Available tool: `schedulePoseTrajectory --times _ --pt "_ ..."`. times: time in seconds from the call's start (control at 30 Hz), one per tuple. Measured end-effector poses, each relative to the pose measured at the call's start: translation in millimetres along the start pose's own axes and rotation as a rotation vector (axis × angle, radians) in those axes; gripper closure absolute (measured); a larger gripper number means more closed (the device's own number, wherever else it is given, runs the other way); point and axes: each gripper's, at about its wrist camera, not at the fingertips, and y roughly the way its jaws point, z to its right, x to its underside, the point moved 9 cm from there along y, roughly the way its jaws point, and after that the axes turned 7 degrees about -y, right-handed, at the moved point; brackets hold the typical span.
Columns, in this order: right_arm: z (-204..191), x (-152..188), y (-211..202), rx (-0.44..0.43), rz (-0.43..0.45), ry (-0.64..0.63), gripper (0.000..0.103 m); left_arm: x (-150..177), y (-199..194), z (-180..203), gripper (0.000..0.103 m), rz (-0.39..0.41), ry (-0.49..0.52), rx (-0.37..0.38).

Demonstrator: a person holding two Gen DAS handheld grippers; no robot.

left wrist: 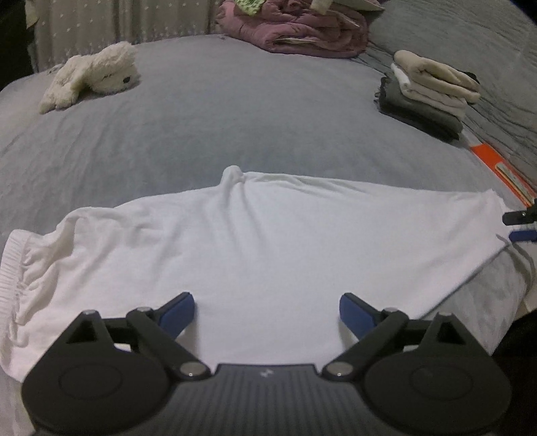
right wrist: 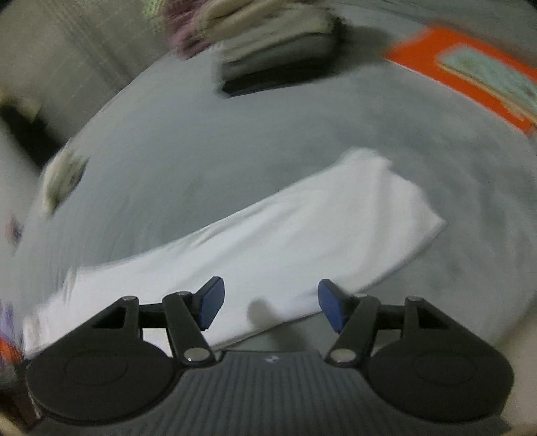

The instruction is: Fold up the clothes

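Note:
A white garment (left wrist: pixel 261 248) lies folded lengthwise across the grey bed, its ribbed waistband at the left edge. My left gripper (left wrist: pixel 267 310) hovers open over the garment's near edge, its blue pads wide apart with only flat cloth below. In the blurred right wrist view the same white garment (right wrist: pixel 268 241) runs diagonally, and my right gripper (right wrist: pixel 270 303) stands open above its near edge, nothing pinched between the pads. The tip of my right gripper shows at the right edge of the left wrist view, beside the garment's end.
A stack of folded beige and dark clothes (left wrist: pixel 429 90) sits at the back right, a heap of mauve clothes (left wrist: pixel 295 30) at the back. A white plush toy (left wrist: pixel 94 73) lies back left. An orange flat item (right wrist: pixel 470 73) rests on the bed (left wrist: pixel 218 127) at the right.

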Motion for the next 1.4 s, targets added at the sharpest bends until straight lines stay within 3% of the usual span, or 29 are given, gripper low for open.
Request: schedulePoseTrajectory --times 0.13,0.27,0.4,0.53,0.63,0.7,0.77,0.8,0.87,1.0,1.4 --pt "30 -11 -8 0.028 0.050 0.139 0.037 -2 2 0 0.008 -0.004 -0.024 0.001" --pt "49 -25 -16 0.110 0.124 0.130 0.037 -2 2 0 0.008 -0.007 -0.028 0.003" --pt "62 -43 -11 0.177 0.189 0.060 0.037 -1 1 1 0.008 -0.004 -0.017 0.005" --pt "70 -49 9 0.217 0.177 0.023 0.038 0 3 0 0.007 -0.005 -0.013 0.002" --pt "63 -40 15 0.273 0.170 -0.089 0.040 0 4 1 0.007 -0.008 -0.009 -0.003" --pt "52 -33 17 0.327 0.170 -0.210 0.045 0 5 1 0.006 -0.010 -0.009 -0.007" --pt "41 -28 20 0.355 0.176 -0.305 0.062 0 5 2 0.006 -0.009 -0.009 -0.008" --pt "37 -28 21 0.353 0.177 -0.330 0.068 0 5 3 0.006 -0.008 -0.009 -0.008" --pt "28 -27 22 0.335 0.174 -0.364 0.095 0 5 4 0.006 -0.007 -0.011 -0.006" --pt "13 -27 18 0.308 0.191 -0.370 0.095 1 4 4 0.006 -0.005 -0.016 0.001" --pt "-82 -17 9 0.109 0.209 -0.416 0.095 -5 -2 -2 0.006 0.009 -0.059 0.016"
